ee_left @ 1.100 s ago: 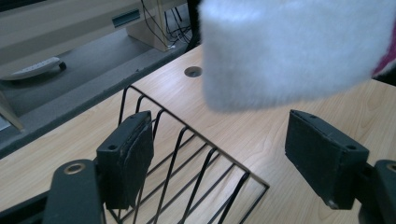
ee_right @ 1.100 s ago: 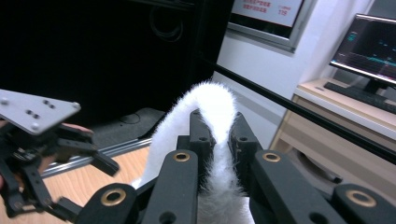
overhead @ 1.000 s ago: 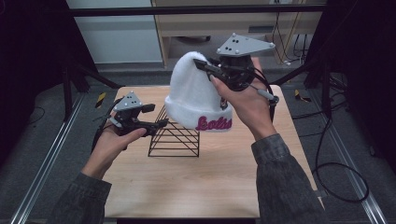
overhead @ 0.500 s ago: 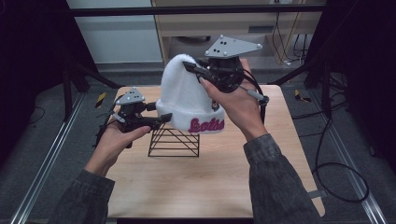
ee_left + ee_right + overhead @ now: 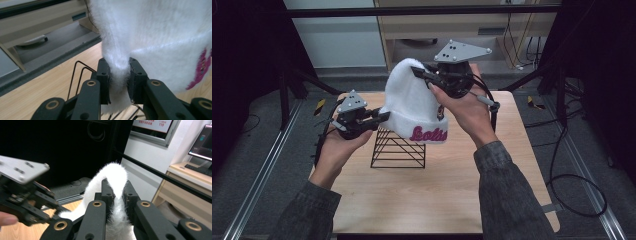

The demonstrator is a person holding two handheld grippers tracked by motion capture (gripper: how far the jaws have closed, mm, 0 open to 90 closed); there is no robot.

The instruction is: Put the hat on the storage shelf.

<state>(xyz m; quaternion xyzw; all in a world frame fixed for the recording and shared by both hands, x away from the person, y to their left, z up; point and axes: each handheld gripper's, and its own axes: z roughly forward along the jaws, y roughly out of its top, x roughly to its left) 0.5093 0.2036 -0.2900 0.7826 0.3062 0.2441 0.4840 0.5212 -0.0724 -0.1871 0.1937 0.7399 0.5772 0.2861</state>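
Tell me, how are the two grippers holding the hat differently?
The left gripper pinches the hat low, at its cuff edge; the right gripper pinches it high, at the top. The left's jaws have just been closing on it. Both are shut on white fluff above the rack.

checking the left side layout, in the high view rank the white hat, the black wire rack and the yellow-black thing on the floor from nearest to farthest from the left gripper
From the left gripper:
1. White hat: its brim edge is pinched between the jaws, just to the gripper's right.
2. Black wire rack: on the table, just below and right of the jaws.
3. Yellow-black thing: on the floor beyond the table's left edge, behind the gripper's body.
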